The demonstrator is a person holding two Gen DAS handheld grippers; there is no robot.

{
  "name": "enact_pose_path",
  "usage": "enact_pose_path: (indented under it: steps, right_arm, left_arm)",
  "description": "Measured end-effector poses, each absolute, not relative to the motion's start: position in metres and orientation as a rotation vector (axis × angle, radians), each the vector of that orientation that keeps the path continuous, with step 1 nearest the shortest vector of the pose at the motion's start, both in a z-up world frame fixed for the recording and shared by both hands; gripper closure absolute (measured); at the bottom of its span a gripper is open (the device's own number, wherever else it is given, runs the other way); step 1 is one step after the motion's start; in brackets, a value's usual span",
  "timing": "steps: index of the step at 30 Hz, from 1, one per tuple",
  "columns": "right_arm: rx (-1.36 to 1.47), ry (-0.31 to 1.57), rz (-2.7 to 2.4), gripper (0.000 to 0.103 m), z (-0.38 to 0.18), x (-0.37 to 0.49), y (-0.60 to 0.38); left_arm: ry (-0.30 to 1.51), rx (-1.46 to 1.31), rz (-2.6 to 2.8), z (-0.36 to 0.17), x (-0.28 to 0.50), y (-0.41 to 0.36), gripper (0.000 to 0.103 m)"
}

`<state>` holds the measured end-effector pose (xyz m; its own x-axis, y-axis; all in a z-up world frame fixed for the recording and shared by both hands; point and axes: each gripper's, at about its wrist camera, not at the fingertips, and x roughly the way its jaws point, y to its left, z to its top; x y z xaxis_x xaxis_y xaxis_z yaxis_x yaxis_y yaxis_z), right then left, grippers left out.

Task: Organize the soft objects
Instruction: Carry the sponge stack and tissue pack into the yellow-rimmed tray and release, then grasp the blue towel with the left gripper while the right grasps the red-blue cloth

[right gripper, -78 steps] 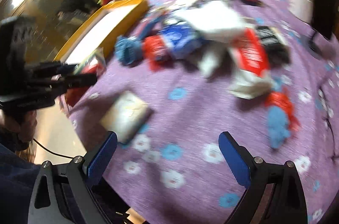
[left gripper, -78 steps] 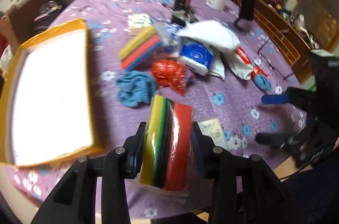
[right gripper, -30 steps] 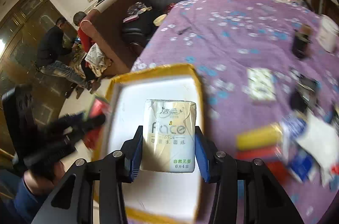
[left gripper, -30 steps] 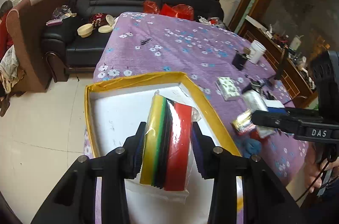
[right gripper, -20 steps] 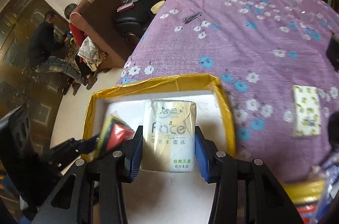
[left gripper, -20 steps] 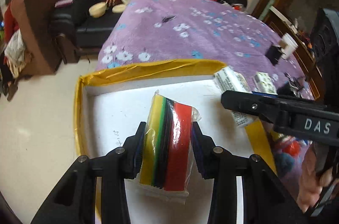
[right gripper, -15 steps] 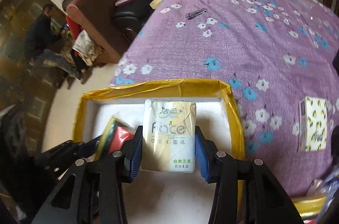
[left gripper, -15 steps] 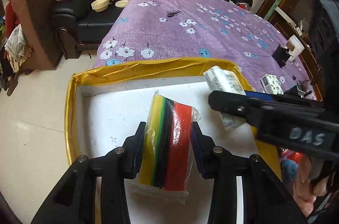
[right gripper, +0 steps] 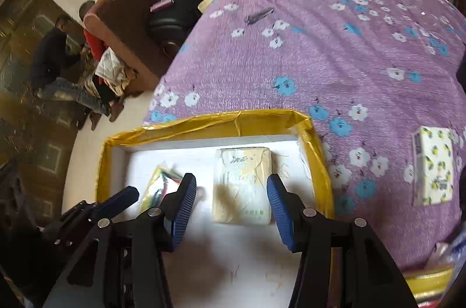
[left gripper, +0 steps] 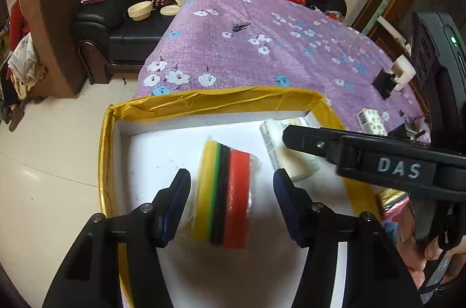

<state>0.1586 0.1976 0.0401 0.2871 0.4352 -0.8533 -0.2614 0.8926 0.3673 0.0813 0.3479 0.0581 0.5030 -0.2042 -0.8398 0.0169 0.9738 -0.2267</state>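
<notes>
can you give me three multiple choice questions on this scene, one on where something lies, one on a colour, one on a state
1. Where does the cream plastic-wrapped tissue pack lie?
A. on the purple cloth
B. inside the yellow-rimmed white box
C. on the sofa

2. What colour is the outer layer of the wrapped sponge stack, on the side facing the tissue pack?
A. red
B. blue
C. white

3. How do the left tongs stand around the sponge stack?
A. clamped on it
B. apart from it, opening
C. out of view

Answers:
1 B, it rests on the box's white floor.
2 A, the red layer faces the pack.
3 B, gaps show on both sides.
</notes>
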Motion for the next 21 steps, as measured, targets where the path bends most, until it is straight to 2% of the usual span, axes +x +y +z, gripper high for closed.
enact_pose_path:
  steps: [12, 21]
  right_arm:
    - [0.278, 1.071, 0.438, 0.048, 0.108, 0.054, 0.087]
    - [0.341, 1.039, 0.254, 0.048, 0.104, -0.017, -0.052]
  left_arm:
    - [0.962, -0.16, -0.364, 0.103, 0.036, 0.292, 0.044]
    - [0.981, -0.075, -0.508, 0.116, -0.002, 0.215, 0.043]
